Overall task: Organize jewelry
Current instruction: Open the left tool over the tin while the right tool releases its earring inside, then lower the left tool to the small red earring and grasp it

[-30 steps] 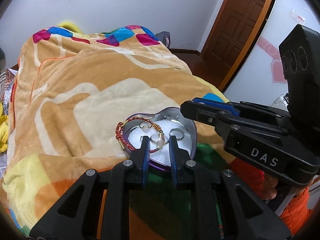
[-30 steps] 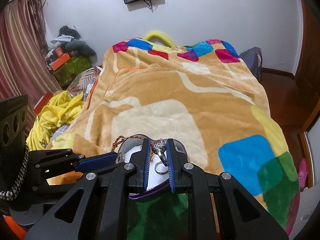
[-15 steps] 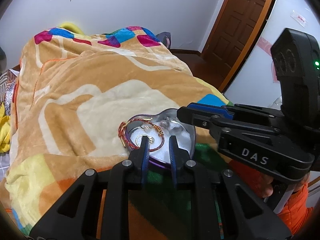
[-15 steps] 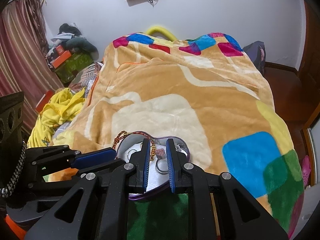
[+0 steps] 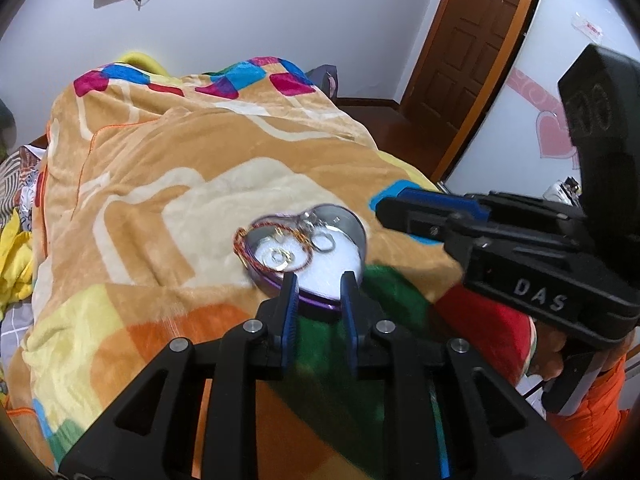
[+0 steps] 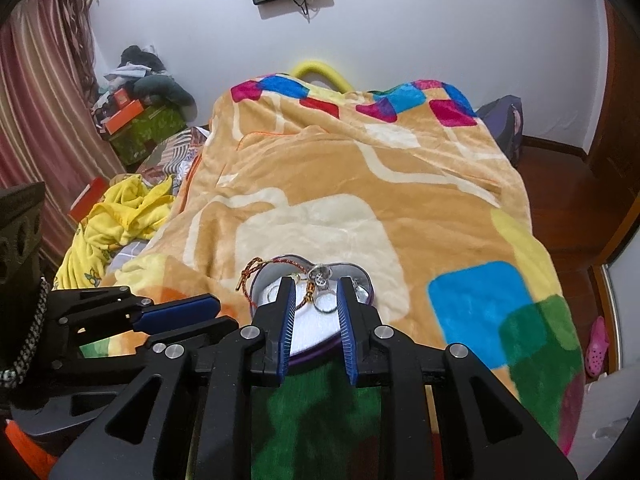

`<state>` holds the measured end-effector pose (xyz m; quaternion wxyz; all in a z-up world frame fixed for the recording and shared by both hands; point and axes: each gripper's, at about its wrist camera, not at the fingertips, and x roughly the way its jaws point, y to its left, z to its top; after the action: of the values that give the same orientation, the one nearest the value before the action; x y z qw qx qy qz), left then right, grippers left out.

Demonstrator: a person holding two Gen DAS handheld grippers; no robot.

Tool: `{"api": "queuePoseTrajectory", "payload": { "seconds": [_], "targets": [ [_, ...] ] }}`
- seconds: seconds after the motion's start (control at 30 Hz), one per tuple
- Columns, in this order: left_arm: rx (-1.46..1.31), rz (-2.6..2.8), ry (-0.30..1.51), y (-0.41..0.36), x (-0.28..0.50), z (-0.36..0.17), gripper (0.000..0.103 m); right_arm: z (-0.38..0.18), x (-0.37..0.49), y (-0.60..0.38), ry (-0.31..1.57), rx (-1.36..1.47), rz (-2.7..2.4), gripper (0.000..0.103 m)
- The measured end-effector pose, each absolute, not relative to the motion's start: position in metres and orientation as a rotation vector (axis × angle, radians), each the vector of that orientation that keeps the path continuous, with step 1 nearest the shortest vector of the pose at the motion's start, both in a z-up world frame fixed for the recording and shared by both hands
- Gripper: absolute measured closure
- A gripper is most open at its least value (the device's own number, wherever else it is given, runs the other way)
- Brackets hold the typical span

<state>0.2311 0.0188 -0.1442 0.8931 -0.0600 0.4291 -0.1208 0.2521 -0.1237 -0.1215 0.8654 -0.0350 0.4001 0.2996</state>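
A heart-shaped purple tin (image 5: 352, 228) with a white lining lies on the blanket; it also shows in the right wrist view (image 6: 360, 276). Inside lie several silver rings (image 5: 324, 242) (image 6: 326, 304) and a red braided bracelet (image 5: 272, 252) (image 6: 276, 262) draped over its left rim. My left gripper (image 5: 318, 286) is open and empty, just short of the tin's near edge. My right gripper (image 6: 314, 292) is open and empty, its fingers above the tin's near side. The right gripper shows in the left wrist view (image 5: 432, 208), beside the tin.
The orange patterned blanket (image 6: 360, 184) covers the bed. Yellow clothes (image 6: 116, 216) and boxes (image 6: 132, 120) lie at the left. A wooden door (image 5: 472, 40) and floor are on the right. The left gripper's body (image 6: 120, 312) lies close at the right gripper's left.
The right gripper held a silver ring, then opened; the ring now lies in the tin. Both grippers have drawn back from the tin.
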Motion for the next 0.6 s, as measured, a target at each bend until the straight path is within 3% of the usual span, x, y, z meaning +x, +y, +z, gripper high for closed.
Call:
{"api": "queuePoseTrajectory", "payload": {
  "seconds": [0.23,0.6],
  "targets": [
    [-0.117,-0.281,0.947,0.002,0.204,-0.154,0.075,-0.113,0.227,-0.14,0.83,-0.081,0.588,0.084],
    [-0.074,-0.363,1.056,-0.035,0.16,-0.185,0.073,-0.115,0.192,-0.171,0.837,-0.077,0.526,0.083]
  ]
}}
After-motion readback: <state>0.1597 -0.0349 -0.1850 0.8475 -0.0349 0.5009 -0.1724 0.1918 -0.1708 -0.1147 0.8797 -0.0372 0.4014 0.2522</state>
